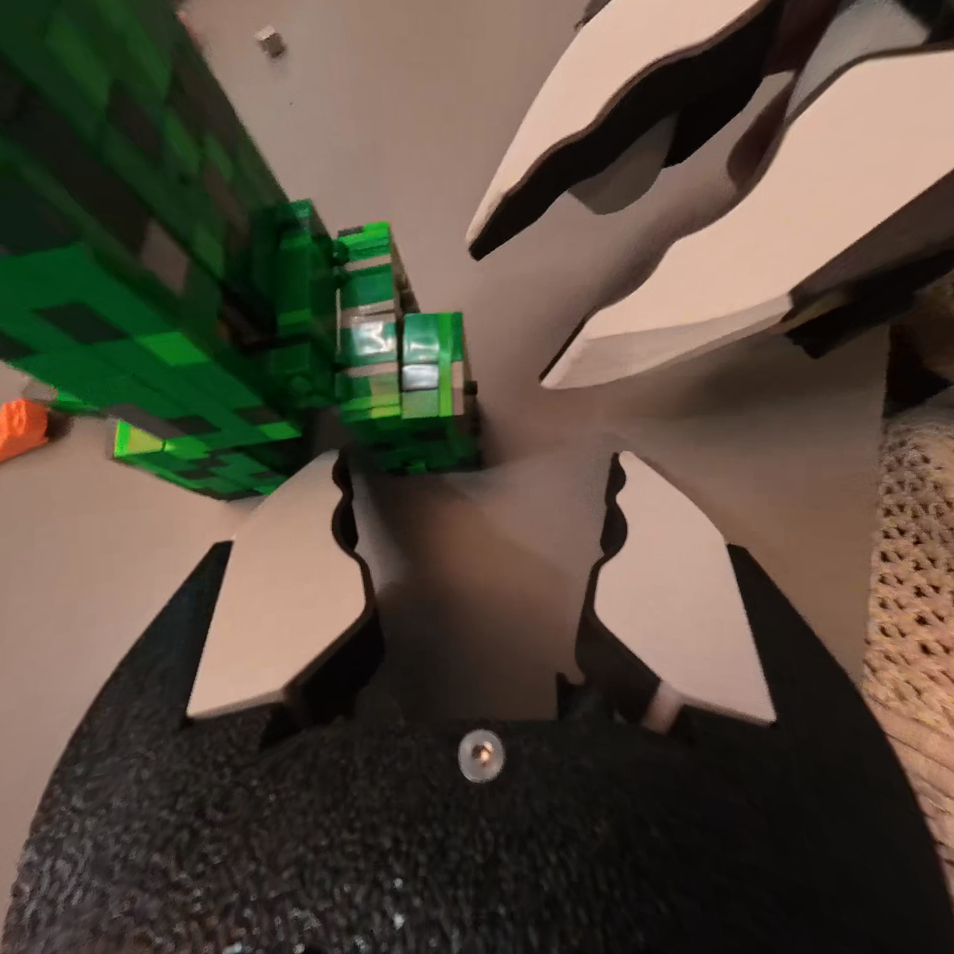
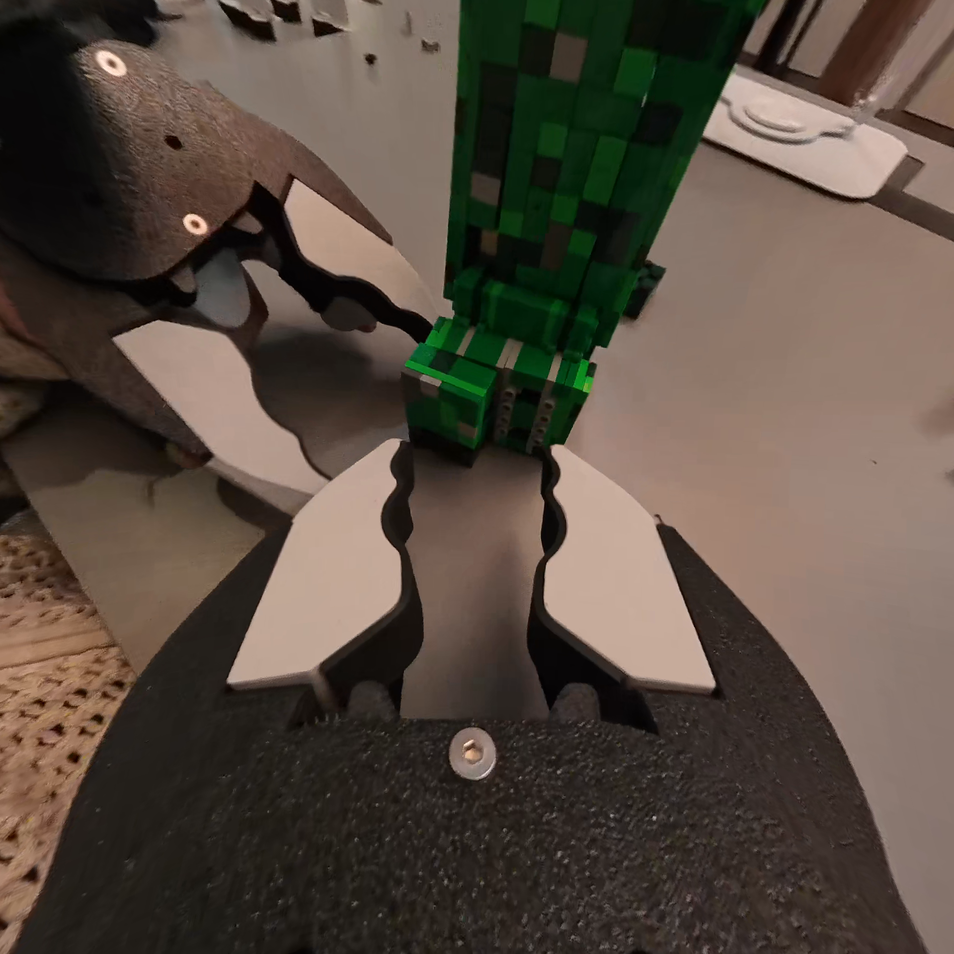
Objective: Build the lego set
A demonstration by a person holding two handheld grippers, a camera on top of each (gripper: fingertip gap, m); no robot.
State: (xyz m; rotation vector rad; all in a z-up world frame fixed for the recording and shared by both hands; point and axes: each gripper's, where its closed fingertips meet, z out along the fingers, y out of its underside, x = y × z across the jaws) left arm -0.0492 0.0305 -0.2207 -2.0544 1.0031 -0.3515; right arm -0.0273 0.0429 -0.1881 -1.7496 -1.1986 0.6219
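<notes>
A tall green blocky lego figure [image 2: 568, 155] stands on the grey table [image 2: 748, 361]; its block feet [image 2: 490, 397] are at its base. In the left wrist view the figure [image 1: 129, 258] leans across the left and its feet [image 1: 402, 371] are at centre. My right gripper [image 2: 475, 448] is open and empty, with its tips just short of the feet. My left gripper [image 1: 477, 459] is open and empty, its left tip close by the feet. Each gripper shows in the other's view: the right gripper [image 1: 508, 315] open at upper right, the left gripper [image 2: 377, 408] open at left, one tip near the foot.
An orange piece [image 1: 20, 428] lies at the left table edge. A small grey piece [image 1: 271, 41] lies farther back. A dark green piece [image 2: 645, 289] sits behind the figure. A white moulded tray [image 2: 800, 129] is at back right. Knitted fabric [image 1: 908, 568] borders the table. Left tips to right tips: about 5 centimeters. The orange piece [image 1: 20, 428] is about 15 centimeters from my left fingertips and 20 centimeters from my right.
</notes>
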